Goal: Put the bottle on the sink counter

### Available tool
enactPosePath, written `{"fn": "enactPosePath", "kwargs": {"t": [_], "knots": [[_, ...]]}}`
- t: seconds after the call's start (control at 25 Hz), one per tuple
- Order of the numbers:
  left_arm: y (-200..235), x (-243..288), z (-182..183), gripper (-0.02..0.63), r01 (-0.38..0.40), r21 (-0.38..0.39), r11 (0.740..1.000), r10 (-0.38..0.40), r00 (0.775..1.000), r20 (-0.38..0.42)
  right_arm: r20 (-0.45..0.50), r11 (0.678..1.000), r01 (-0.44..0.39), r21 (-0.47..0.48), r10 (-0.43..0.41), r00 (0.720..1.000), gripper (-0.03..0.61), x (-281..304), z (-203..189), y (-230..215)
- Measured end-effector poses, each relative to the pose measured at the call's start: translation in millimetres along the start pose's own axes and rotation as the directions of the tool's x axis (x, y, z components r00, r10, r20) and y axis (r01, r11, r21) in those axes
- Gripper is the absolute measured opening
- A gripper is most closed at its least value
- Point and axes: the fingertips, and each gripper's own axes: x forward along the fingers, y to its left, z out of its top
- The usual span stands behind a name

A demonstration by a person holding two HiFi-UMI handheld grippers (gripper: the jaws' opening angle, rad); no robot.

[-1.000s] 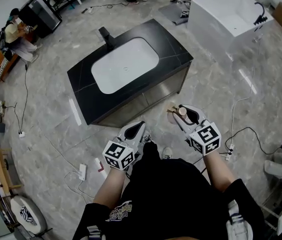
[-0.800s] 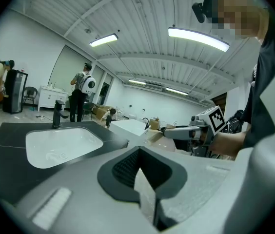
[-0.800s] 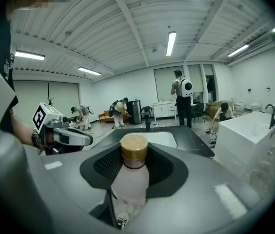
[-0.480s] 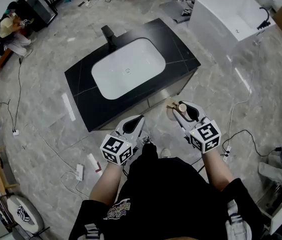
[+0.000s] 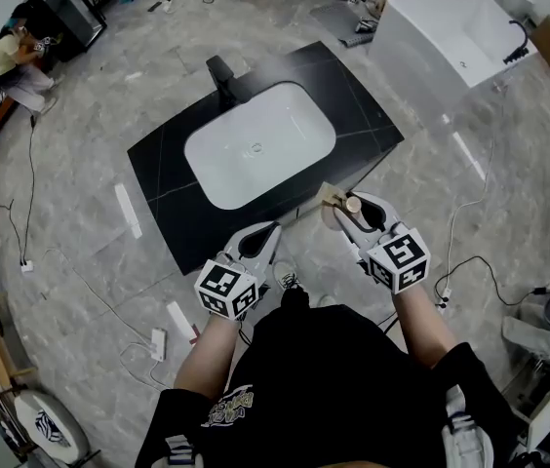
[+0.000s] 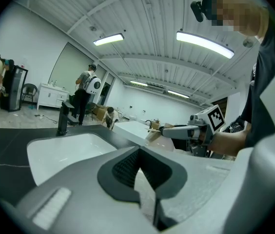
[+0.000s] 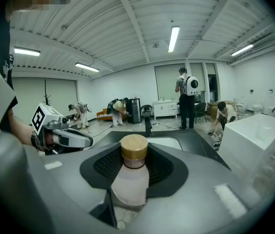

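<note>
A pale bottle (image 7: 130,178) with a round wooden cap (image 7: 134,148) stands upright between the jaws of my right gripper (image 5: 346,205), which is shut on it. In the head view the bottle (image 5: 353,205) hangs just off the near right edge of the black sink counter (image 5: 363,105). The counter holds a white basin (image 5: 260,144) and a black faucet (image 5: 221,74). My left gripper (image 5: 268,234) is shut with nothing in it, below the counter's near edge. In the left gripper view its jaws (image 6: 140,152) meet, with the basin (image 6: 64,150) ahead.
A white bathtub (image 5: 451,27) stands on the floor at the back right. Cables and a power strip (image 5: 158,337) lie on the grey marble floor at the left and right. Several people stand or crouch beyond the counter.
The counter has drawn closer in the head view. Both grippers now sit at its near edge, with the bottle still held in the right one.
</note>
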Motion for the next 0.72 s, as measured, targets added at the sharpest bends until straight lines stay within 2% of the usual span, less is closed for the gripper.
{"fn": "enactPosePath", "kwargs": {"t": [0.16, 0.4, 0.72], "knots": [[23.9, 0.5, 6.2, 0.000, -0.003, -0.007, 1.000, 0.003, 1.000, 0.008, -0.001, 1.000, 0.005, 0.002, -0.005, 1.000, 0.164, 19.8, 8.0, 0.4], [36.8, 6.6, 19.9, 0.000, 0.022, -0.001, 1.000, -0.022, 0.999, 0.023, 0.005, 1.000, 0.018, -0.009, -0.018, 1.000, 0.164, 41.8, 25.2, -5.1], [53.5, 12.4, 28.9, 0.000, -0.008, -0.009, 1.000, 0.008, 0.999, 0.036, 0.011, 1.000, 0.004, -0.024, -0.004, 1.000, 0.164, 60.2, 33.6, -18.3]]}}
